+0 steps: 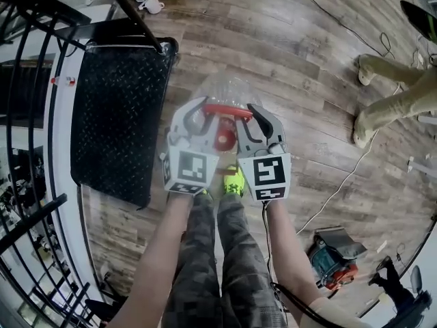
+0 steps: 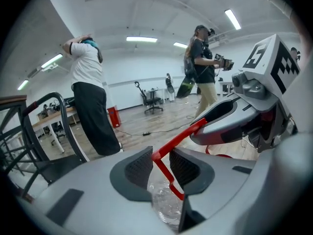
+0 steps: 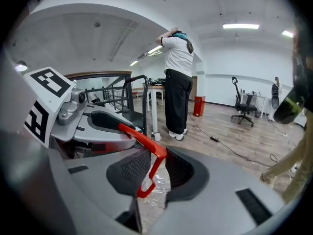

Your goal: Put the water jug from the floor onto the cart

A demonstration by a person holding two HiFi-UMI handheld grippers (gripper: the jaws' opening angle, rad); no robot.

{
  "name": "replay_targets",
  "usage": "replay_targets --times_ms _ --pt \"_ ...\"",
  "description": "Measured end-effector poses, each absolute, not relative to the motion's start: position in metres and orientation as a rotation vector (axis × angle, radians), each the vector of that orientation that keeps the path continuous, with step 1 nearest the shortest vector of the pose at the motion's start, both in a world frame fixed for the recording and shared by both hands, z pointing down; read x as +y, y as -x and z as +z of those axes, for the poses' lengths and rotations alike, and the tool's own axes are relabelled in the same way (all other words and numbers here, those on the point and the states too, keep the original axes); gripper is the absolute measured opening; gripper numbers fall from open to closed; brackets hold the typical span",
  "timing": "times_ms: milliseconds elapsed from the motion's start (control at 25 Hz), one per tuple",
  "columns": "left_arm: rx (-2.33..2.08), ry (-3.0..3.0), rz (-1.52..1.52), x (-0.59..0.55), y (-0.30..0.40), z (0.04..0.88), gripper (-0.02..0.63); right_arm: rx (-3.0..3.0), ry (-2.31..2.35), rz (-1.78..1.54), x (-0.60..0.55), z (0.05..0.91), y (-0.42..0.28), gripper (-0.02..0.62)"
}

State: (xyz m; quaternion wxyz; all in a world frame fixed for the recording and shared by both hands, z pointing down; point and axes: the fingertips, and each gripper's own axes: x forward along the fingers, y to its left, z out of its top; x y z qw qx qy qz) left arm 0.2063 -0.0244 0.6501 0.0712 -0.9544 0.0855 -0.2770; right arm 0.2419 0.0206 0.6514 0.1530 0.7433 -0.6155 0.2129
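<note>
Both my claws are half closed on the red handle (image 1: pixel 225 109). The left claw (image 2: pixel 160 168) has one bent end of it wedged across its pads, and the right claw (image 3: pixel 155 168) pinches the other bend the same way. The water jug (image 1: pixel 229 87) hangs directly beneath and between them, clear of the floor (image 1: pixel 307 60) as far as I can judge. The grip worries me: each claw catches only a thin corner, so a jerk or uneven lift could let the handle slide out and drop the jug. The cart (image 1: pixel 119 115) lies left of the left claw. Swinging across too low could knock the jug against the cart's edge or push bar (image 1: pixel 133 12).
</note>
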Motion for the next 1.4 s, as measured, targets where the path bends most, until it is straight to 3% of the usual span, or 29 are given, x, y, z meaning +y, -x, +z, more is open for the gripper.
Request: replay_targets --times_ms 1400 --pt "0.548 2.785 -0.734 -0.035 -0.188 0.441 0.101 -1.970 -2.017 0.341 0.004 0.438 -0.232 0.095"
